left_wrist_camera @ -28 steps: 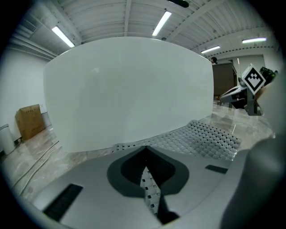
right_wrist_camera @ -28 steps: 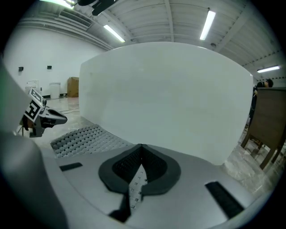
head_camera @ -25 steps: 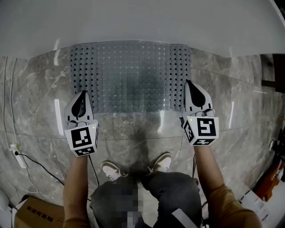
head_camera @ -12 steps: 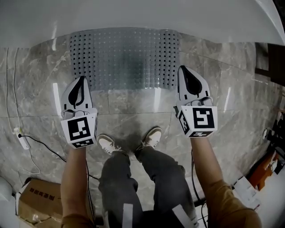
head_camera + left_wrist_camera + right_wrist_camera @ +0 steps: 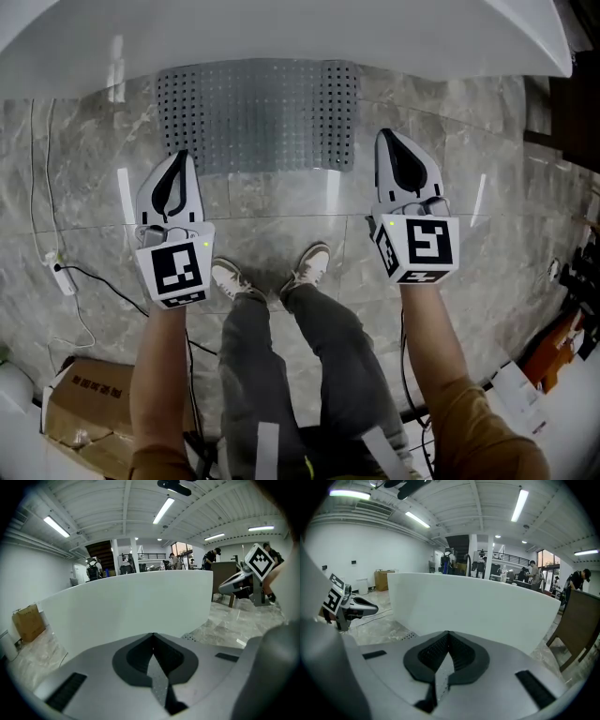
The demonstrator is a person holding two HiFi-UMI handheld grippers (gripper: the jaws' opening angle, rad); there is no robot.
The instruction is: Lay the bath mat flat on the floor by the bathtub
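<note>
Left gripper (image 5: pixel 179 156) and right gripper (image 5: pixel 383 135) have risen (fingers pressed together, empty), bath mat (image 5: pixel 258 114) ahead, untouched.

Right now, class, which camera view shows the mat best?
The head view: the whole mat shows there, lying flat on the floor by the tub. The left gripper view catches only a dotted corner of it, and the right gripper view likewise.
</note>
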